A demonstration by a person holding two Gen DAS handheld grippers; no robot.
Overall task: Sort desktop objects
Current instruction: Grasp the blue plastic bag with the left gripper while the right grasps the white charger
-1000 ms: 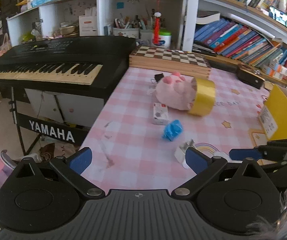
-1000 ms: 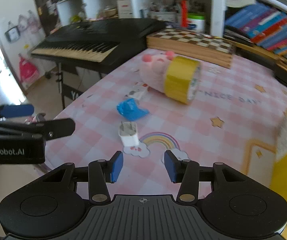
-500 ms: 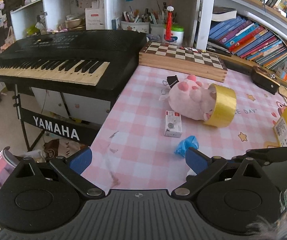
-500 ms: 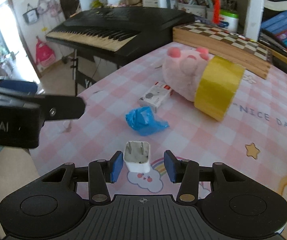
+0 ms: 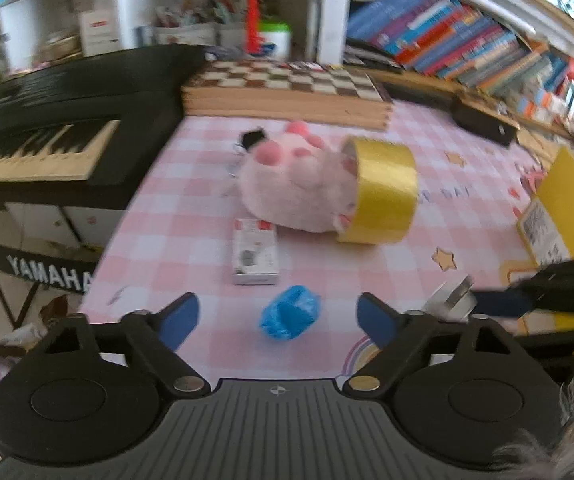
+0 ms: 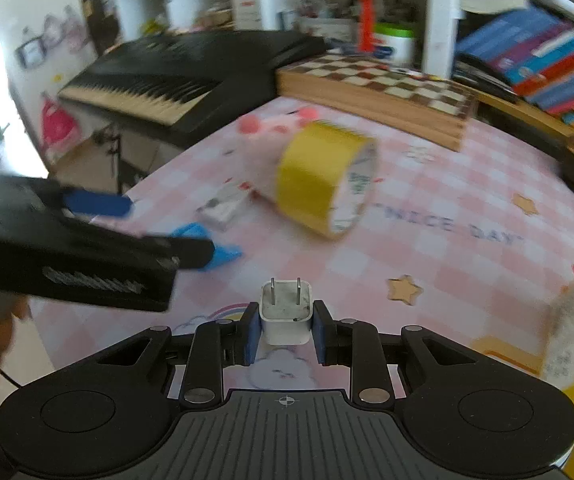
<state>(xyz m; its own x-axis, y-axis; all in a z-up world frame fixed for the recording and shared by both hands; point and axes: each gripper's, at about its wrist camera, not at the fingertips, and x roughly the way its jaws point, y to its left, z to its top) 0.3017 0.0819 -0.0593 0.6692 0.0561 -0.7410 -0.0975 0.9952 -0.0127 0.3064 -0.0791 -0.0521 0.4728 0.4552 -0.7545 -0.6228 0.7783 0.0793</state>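
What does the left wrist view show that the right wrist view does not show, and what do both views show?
Only the left wrist view shows the body of the pink plush toy, the top face of the small white box and the blue wad lying between the closing left gripper fingers, not yet touched. Only the right wrist view shows the right gripper shut on the white charger and the paper core inside the yellow tape roll. Both show the chessboard, the keyboard and the pink checked tablecloth.
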